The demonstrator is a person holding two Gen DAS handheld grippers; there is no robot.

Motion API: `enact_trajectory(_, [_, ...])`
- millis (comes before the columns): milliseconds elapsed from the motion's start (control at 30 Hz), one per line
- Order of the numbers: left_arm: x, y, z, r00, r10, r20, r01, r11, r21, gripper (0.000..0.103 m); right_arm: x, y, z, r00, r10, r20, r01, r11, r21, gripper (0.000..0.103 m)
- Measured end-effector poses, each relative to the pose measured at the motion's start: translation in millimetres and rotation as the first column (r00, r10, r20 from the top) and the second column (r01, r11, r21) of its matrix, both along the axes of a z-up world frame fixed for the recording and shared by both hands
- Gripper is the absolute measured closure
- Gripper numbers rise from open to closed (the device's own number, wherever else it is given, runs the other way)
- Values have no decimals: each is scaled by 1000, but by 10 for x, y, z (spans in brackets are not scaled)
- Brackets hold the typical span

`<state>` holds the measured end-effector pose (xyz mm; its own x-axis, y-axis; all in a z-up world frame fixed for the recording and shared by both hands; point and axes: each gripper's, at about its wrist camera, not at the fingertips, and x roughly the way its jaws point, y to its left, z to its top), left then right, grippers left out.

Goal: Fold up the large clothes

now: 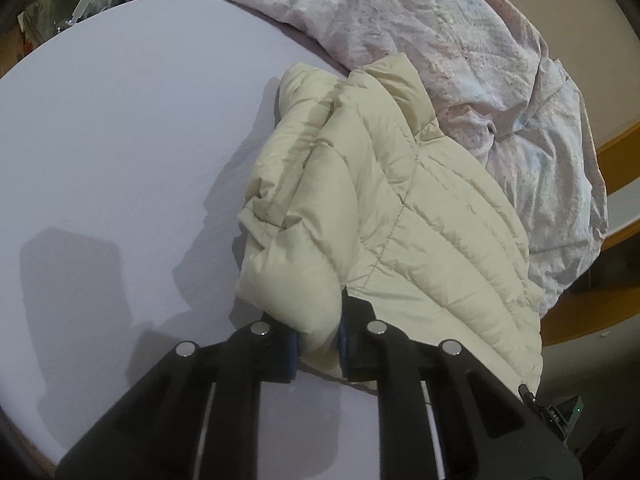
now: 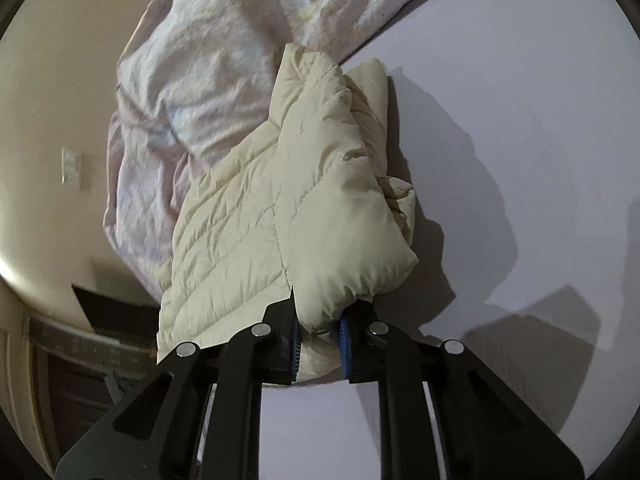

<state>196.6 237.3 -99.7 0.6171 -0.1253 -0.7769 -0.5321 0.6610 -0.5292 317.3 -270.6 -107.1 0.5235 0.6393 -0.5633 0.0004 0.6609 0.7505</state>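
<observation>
A cream quilted puffer jacket [image 1: 384, 200] hangs bunched above a pale lilac bed sheet [image 1: 120, 140]. My left gripper [image 1: 318, 344] is shut on a puffy fold of the jacket's edge, blue pads pressing both sides. In the right wrist view the same jacket [image 2: 304, 200] hangs over the sheet [image 2: 520, 120], and my right gripper [image 2: 320, 344] is shut on another padded fold of it. The jacket's far end rests against a crumpled duvet. Its lower side is hidden.
A crumpled pale floral duvet [image 1: 460, 40] lies piled behind the jacket, also in the right wrist view [image 2: 208, 60]. A wooden bed frame [image 1: 624, 152] runs along the right. Clutter [image 1: 80, 0] sits beyond the bed's far left. A cream wall [image 2: 60, 100] and dark furniture [image 2: 100, 304] stand left.
</observation>
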Motion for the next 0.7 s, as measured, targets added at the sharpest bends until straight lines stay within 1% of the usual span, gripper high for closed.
enact_trajectory(133, [-240, 19, 34, 999, -27, -24, 28, 999, 22, 89, -266, 24, -43, 998, 51, -25, -52, 998, -20, 88])
enact_trajectory(267, [-422, 26, 36, 998, -44, -33, 44, 999, 9, 88, -441, 3, -59, 996, 77, -43, -78, 996, -43, 87])
enact_trajectory(367, [-488, 2, 29, 998, -54, -40, 55, 998, 19, 86, -517, 22, -25, 996, 85, -34, -88, 991, -103, 84])
enact_trajectory(433, [-491, 8, 11, 997, -54, -48, 56, 998, 21, 85, -542, 29, 3, 996, 82, -25, -85, 983, -160, 78])
enact_trajectory(533, [-485, 18, -17, 997, -47, -66, 48, 999, 22, 76, -543, 34, 42, 997, 72, -15, -73, 971, -230, 66])
enact_trajectory(567, [-484, 22, -25, 996, -42, -73, 44, 999, 26, 71, -535, 30, 56, 998, 67, -13, -68, 967, -245, 64])
enact_trajectory(600, [-484, 25, -32, 996, -36, -79, 38, 999, 29, 68, -528, 27, 63, 998, 63, -13, -65, 965, -255, 60])
enact_trajectory(633, [-480, 28, -39, 996, -32, -85, 35, 999, 32, 66, -513, 21, 76, 998, 56, -14, -58, 961, -271, 57])
enact_trajectory(700, [-473, 34, -42, 995, -29, -93, 33, 999, 41, 58, -489, 17, 99, 999, 41, -11, -43, 954, -298, 54])
